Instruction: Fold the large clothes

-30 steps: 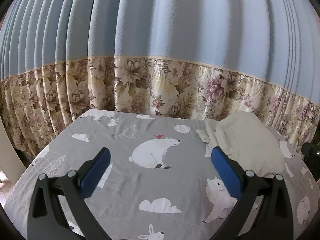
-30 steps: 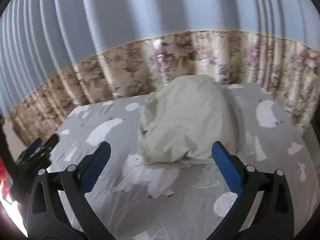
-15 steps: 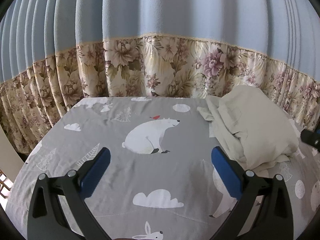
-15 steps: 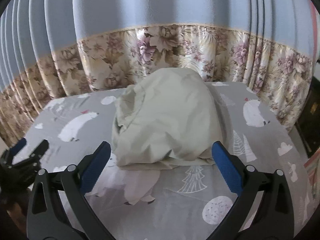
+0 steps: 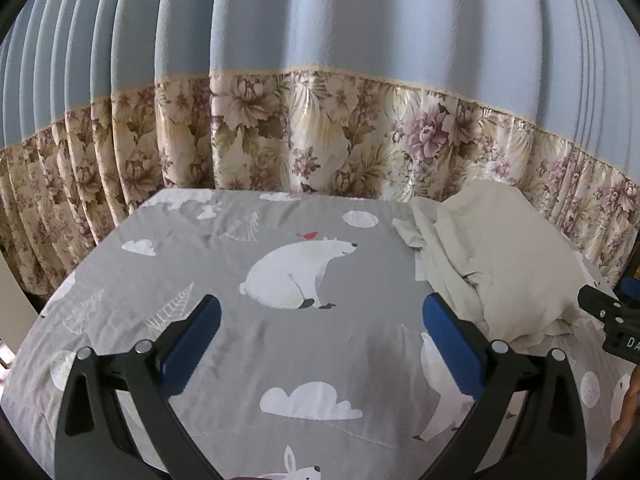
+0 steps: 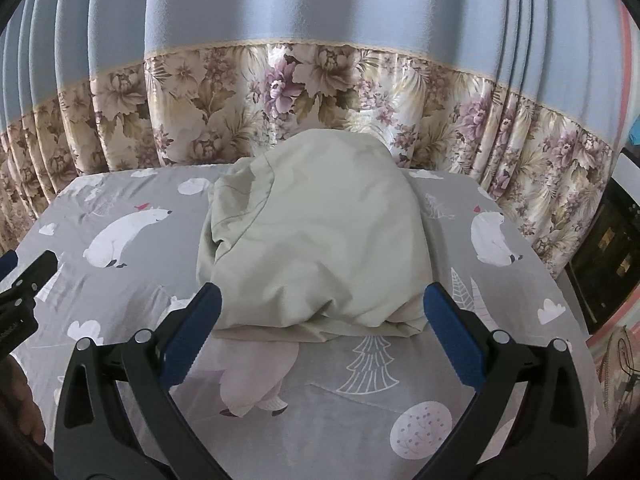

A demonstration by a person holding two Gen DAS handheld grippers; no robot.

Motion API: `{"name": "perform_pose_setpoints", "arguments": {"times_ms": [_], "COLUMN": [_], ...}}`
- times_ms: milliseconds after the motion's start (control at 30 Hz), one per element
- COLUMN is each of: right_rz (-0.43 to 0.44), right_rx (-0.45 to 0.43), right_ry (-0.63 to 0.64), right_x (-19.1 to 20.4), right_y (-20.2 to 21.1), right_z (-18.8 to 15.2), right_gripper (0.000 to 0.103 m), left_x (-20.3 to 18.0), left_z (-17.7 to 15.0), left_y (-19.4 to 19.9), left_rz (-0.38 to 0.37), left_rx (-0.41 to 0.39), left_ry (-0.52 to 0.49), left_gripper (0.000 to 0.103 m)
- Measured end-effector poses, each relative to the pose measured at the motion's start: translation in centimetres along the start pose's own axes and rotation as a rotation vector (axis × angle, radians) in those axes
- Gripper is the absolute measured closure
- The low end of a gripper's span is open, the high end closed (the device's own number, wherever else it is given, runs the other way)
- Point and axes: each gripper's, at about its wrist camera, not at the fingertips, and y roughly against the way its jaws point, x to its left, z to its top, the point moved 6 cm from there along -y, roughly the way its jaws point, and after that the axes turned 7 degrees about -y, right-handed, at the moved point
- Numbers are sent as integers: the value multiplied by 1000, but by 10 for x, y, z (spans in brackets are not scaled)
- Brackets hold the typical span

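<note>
A pale cream-green garment point(image 6: 316, 236) lies in a rumpled heap on the grey bear-print bed sheet point(image 6: 472, 384). It also shows in the left wrist view point(image 5: 500, 260) at the right. My right gripper point(image 6: 318, 316) is open and empty, its blue pads either side of the heap's near edge, just above the sheet. My left gripper point(image 5: 320, 324) is open and empty over bare sheet point(image 5: 256, 360), to the left of the garment. The right gripper's tip point(image 5: 608, 312) shows at the right edge of the left wrist view. The left gripper's tip point(image 6: 24, 280) shows at the left edge of the right wrist view.
A blue curtain with a floral lower band point(image 5: 320, 140) hangs right behind the bed's far edge. Dark furniture point(image 6: 600, 264) stands off the bed's right side. The bed's left edge drops off point(image 5: 36, 280).
Both grippers have swung to face the bed more squarely and moved closer. The garment now sits centred between the right gripper's pads. It has not been touched.
</note>
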Motion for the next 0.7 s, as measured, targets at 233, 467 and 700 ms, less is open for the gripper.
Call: {"name": "perform_pose_setpoints", "arguments": {"times_ms": [233,467,700], "right_rz": [-3,-1,-3], "right_rx": [-4,3,6], "right_ry": [13,17,26], "right_x": [2,5,8], "right_y": [0,1,1], "right_z": [-2,-3,-5], "right_gripper": [3,3,3], "left_x": [1,0,-1], "left_z": [3,1,2], "left_y": [5,5,6], "left_rz": [36,30,33], "left_rx": [-30,-24,-32], "left_ry": [-16,-20,-21], "left_gripper": [2,2,2]}}
